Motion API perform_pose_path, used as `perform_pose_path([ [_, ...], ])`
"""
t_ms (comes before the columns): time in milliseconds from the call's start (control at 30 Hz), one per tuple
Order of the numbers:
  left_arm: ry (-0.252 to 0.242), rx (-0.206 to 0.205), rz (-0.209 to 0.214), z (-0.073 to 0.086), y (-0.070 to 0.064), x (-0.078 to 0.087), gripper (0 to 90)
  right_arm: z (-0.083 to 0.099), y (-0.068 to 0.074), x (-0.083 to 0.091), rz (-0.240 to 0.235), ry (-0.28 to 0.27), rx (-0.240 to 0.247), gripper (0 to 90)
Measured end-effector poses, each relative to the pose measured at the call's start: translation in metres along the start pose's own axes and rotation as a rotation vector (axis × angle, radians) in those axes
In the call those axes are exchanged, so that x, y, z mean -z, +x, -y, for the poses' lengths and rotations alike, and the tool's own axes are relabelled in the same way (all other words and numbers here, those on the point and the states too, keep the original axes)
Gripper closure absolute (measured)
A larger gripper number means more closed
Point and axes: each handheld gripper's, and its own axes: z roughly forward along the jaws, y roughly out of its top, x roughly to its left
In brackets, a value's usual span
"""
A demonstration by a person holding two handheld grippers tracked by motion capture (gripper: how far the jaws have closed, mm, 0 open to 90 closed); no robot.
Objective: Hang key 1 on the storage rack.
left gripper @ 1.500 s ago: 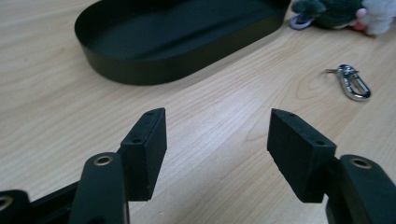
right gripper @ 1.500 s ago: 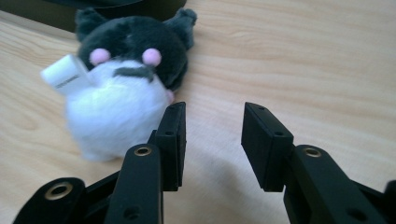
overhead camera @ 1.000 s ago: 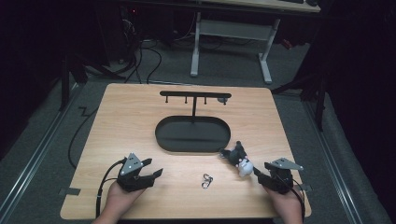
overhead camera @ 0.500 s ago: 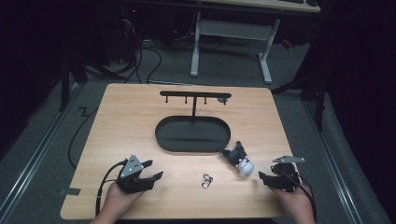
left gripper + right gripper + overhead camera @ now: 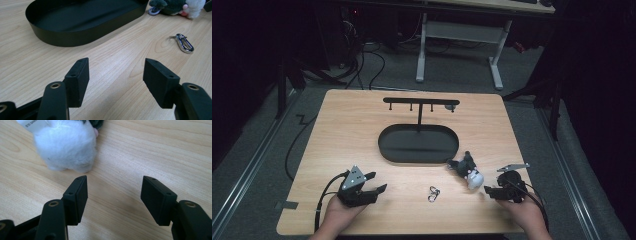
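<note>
Wooden table in a dark room, cables on the floor behind. At about 7 o'clock on it, the left gripper sits low in the person's left hand, jaws spread wide with nothing between them, just bare wood. It's aimed toward 2 o'clock, at the black oval tray. At 6 o'clock lies a small metal clip, untouched. Just right of it is the plush toy, dark green with a white end, near the tray's right end. At 5 o'clock, the right gripper is gaping too, holding nothing, pointing left at the toy's white fluff, close but probably not touching.
</note>
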Motion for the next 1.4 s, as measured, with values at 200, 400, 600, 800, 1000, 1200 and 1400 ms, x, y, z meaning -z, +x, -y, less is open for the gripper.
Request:
perform_pose_path([
  [200,0.005,0.002,0.006,0.001,-0.001,-0.001,38.2,-0.008,0.004,0.002,0.002,0.051,0.031,36.3],
  [400,0.008,-0.004,0.01,0.001,-0.003,-0.001,38.2,-0.014,0.007,0.003,-0.018,0.11,0.06,34.9],
  [600,0.008,-0.007,0.011,0.002,-0.003,-0.001,38.2,-0.02,0.01,0.004,-0.016,0.155,0.077,32.6],
  [800,0.008,-0.014,0.013,0.002,-0.004,0.0,38.2,-0.026,0.015,0.005,-0.02,0.18,0.1,29.1],
  [1000,0.007,-0.017,0.014,0.002,-0.004,0.0,38.3,-0.033,0.017,0.007,-0.047,0.191,0.092,25.7],
  [1200,0.007,-0.019,0.014,0.002,-0.004,0.0,38.2,-0.04,0.023,0.01,-0.052,0.195,0.104,16.8],
  [1400,0.01,-0.024,0.015,0.002,-0.003,-0.001,38.2,-0.052,0.03,0.011,-0.03,0.197,0.128,14.9],
])
